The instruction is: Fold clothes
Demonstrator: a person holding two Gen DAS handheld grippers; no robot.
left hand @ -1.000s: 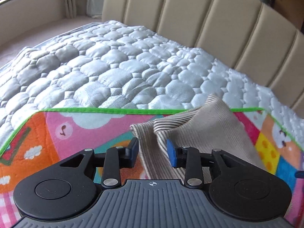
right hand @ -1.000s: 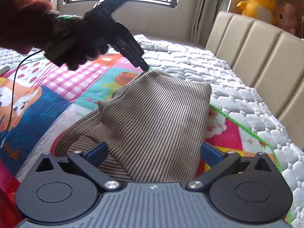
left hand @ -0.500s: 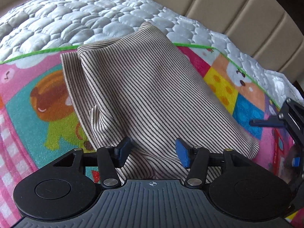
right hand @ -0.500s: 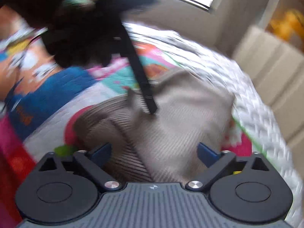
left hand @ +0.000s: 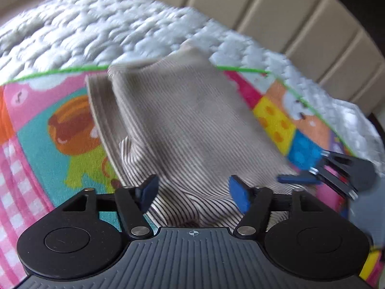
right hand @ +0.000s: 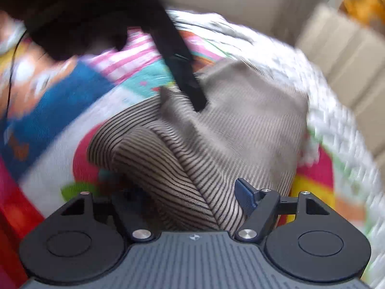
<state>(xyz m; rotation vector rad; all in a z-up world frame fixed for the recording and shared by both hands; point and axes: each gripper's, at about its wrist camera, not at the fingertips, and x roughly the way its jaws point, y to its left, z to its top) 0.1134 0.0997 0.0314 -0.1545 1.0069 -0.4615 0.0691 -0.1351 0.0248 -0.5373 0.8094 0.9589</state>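
While the striped garment [left hand: 192, 125] lies folded mid-frame on the cartoon play mat [left hand: 48, 130] covering the quilted bed [left hand: 84, 29], the left gripper [left hand: 192, 190] hangs parted above it; the right gripper [right hand: 192, 192] straddles a fold, its grip unclear. No readable writing.

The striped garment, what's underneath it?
The striped garment lies on a colorful cartoon play mat spread over a white quilted mattress. Anything beneath the cloth itself is hidden.

One folded garment, two grippers
One striped garment [left hand: 182, 120] on one cartoon play mat [left hand: 43, 130], one quilted mattress [left hand: 79, 33], one padded headboard [left hand: 276, 14]; left gripper [left hand: 192, 190], right gripper [right hand: 192, 192], one yellow plush toy [right hand: 363, 4], blurred
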